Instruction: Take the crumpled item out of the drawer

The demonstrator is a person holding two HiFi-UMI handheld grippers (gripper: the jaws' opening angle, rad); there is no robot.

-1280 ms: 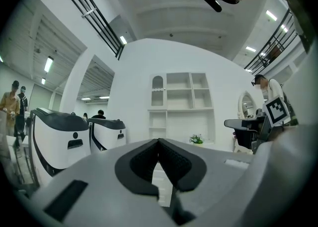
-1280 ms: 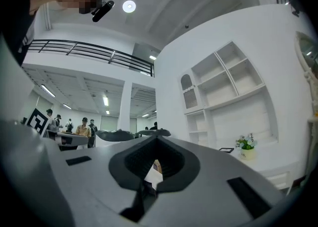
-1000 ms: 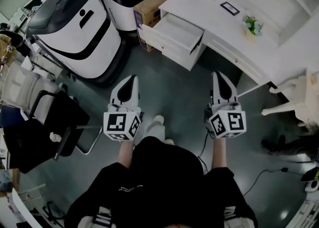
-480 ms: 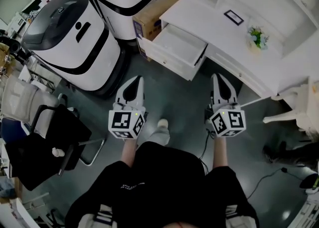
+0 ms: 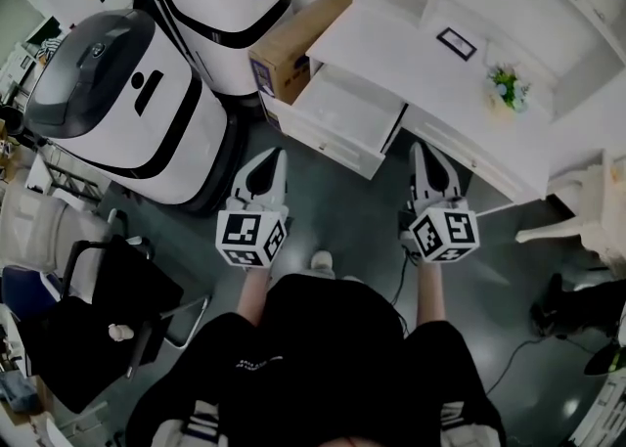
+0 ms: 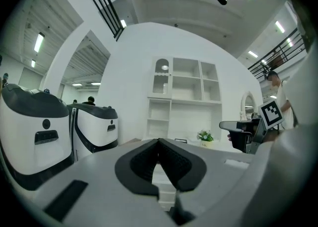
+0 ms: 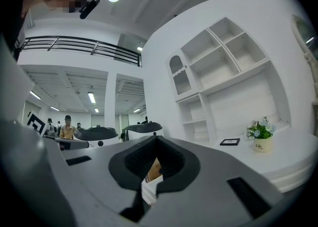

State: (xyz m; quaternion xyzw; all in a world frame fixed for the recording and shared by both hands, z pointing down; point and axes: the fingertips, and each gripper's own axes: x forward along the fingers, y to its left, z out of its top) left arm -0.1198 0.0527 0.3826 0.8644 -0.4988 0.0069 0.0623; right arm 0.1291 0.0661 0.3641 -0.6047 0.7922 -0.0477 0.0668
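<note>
Stepping forward over the last second, we have closed most of the gap to the desk. In the head view the open drawer (image 5: 342,117) now sits lower and nearer to both grippers, so the approach is nearly done and the reach is what remains.

Two big white machines (image 5: 108,112) stand to our left, well apart from the work. The white surface (image 5: 401,49) runs across the upper right, with shelves behind it. Beneath its left end the drawer is pulled out towards us, its long axis running along the desk front and its open face upward. A cardboard box (image 5: 293,39) lies just beside the drawer's far left corner.

Our left gripper (image 5: 276,156) hangs just short of the drawer front, and its own view shows the fingers closed tip to tip with nothing between them (image 6: 159,140). Our right gripper (image 5: 422,149) is near the drawer's right corner, its fingers likewise pressed together and empty (image 7: 156,137). Both will need to open before any grasp.

Small on the surface are a picture frame (image 5: 456,42) and a flower pot (image 5: 509,89).

The crumpled item should be inside the drawer, but the interior reads as plain white from here. We cannot make it out, so we cannot tell which way it points or how its long axis lies.
</note>
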